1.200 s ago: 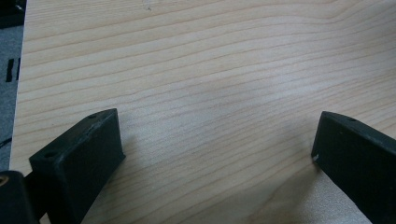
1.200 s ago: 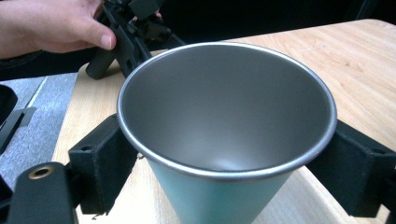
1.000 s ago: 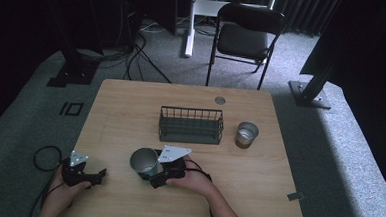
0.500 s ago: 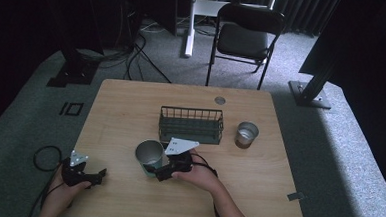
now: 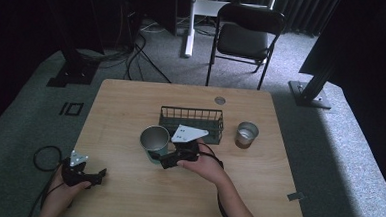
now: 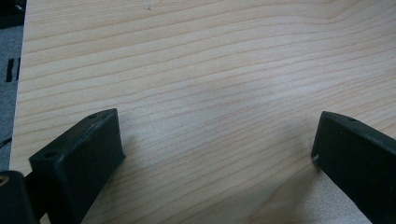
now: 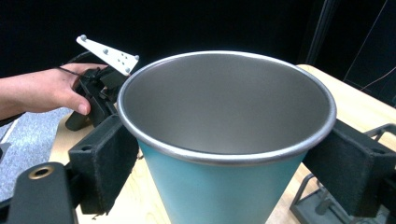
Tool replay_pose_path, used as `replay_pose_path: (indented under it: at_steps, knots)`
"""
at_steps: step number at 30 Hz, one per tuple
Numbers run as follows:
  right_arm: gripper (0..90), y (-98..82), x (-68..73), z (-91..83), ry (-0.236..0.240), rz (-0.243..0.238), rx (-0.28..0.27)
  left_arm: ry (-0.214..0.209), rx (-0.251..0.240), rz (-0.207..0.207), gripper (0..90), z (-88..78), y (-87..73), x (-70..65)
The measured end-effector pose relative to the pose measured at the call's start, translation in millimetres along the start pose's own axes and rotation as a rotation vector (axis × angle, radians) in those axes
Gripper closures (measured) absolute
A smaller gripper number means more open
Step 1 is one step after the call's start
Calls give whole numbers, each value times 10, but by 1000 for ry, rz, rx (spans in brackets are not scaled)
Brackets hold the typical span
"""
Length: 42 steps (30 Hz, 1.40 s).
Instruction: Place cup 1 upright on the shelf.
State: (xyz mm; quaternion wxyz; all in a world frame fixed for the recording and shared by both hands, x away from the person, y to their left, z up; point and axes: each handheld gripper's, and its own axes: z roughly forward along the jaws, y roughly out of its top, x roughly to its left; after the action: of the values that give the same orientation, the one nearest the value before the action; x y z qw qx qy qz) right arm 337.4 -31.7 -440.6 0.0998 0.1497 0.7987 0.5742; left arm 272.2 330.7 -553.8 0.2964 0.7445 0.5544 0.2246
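Since the earlier frames the right gripper [image 5: 166, 157] has carried the teal cup [image 5: 154, 142] up and closer to the wire basket [image 5: 192, 122]; cup now sits just in front of the basket's left end, jaws clamped on its sides below the rim, kept upright, likely for placing in the basket. Left gripper [image 5: 95, 175] rests on the tabletop [image 5: 131, 100] well left of basket, jaws apart, holding nothing. A second cup [image 5: 246, 134] stands right of basket.
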Motion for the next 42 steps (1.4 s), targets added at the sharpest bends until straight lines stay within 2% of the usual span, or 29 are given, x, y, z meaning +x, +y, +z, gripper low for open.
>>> replay_pose_path:
  at_steps: [8,15,21,23,26,27,28,29,31,32,34,35,36,39,40,41,42]
  knots:
    - [131,102,-89,-30,-29,20,-14,0,0,1,25,0,0,0]
    - [131,255,-182,-74,-83,26,-44,0,0,1,25,0,0,0]
    - [131,408,-281,-83,-165,42,-73,0,1,0,25,-1,0,1]
    - [131,426,-296,-83,-177,44,-74,0,1,0,25,-1,0,0]
    - [130,492,-391,-68,-259,78,-93,0,0,-1,25,0,0,0]
    - [130,492,-391,-68,-259,78,-93,0,0,0,25,0,0,0]
    - [131,501,-415,-60,-274,81,-90,0,0,-1,25,0,0,0]
    - [131,512,-457,-43,-314,88,-81,0,0,0,25,0,0,0]
    - [131,514,-477,-31,-331,89,-70,0,0,-1,25,0,0,0]
    - [131,512,-521,-1,-375,106,-78,0,0,-1,25,0,0,0]
    - [131,511,-541,17,-390,109,-73,-1,0,0,25,0,0,0]
    - [131,501,-581,58,-432,132,-77,0,0,-1,25,0,0,0]
    - [131,501,-581,58,-432,132,-77,-1,0,0,25,0,0,0]
    - [131,481,-628,125,-480,157,-69,0,0,2,25,0,0,2]
    - [131,481,-628,125,-480,157,-69,0,0,2,25,0,0,2]
    - [131,475,-642,149,-499,155,-62,1,-1,1,25,1,0,1]
    - [131,452,-677,209,-538,172,-60,1,-1,1,25,0,0,1]
